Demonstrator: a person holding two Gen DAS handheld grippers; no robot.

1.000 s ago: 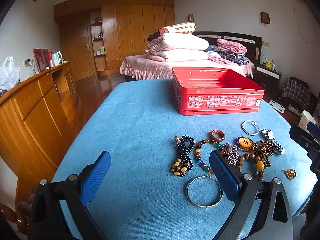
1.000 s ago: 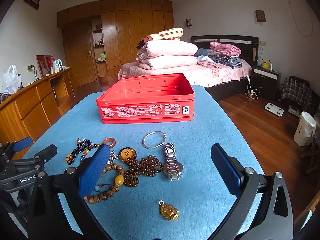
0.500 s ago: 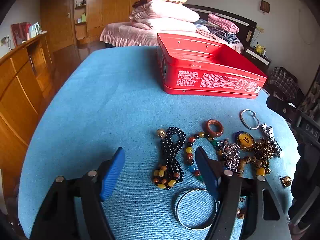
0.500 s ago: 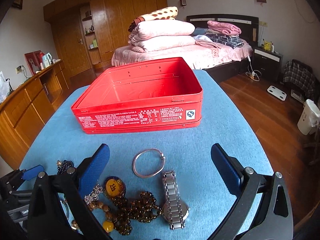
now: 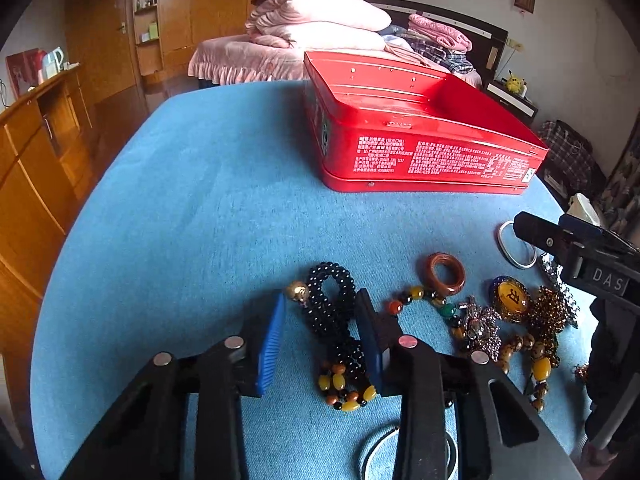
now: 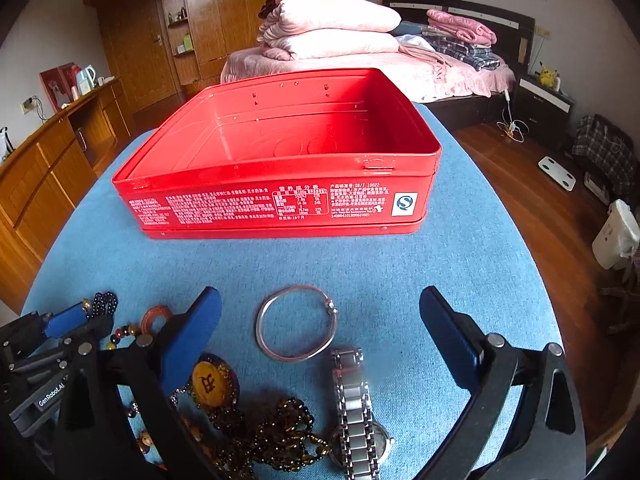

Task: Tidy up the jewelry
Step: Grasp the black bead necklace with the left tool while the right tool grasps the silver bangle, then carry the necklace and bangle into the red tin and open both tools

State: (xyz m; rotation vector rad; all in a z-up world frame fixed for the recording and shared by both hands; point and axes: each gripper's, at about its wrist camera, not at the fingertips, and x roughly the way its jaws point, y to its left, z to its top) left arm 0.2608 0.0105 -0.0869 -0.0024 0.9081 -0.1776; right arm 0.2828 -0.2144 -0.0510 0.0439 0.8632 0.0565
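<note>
Left gripper (image 5: 320,320) jaws narrowed around black beaded bracelet (image 5: 334,312), not visibly clamping, right gripper (image 6: 320,320) spread wide over silver bangle (image 6: 296,328), open red metal tin (image 6: 280,184) on far side

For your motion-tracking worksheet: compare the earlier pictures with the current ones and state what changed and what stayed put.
The left gripper came down and forward, and its fingers narrowed around the black bead bracelet, not yet visibly clamped. The right gripper advanced toward the silver bangle, still wide open. The red tin, watch and other jewelry lie where they were.
</note>
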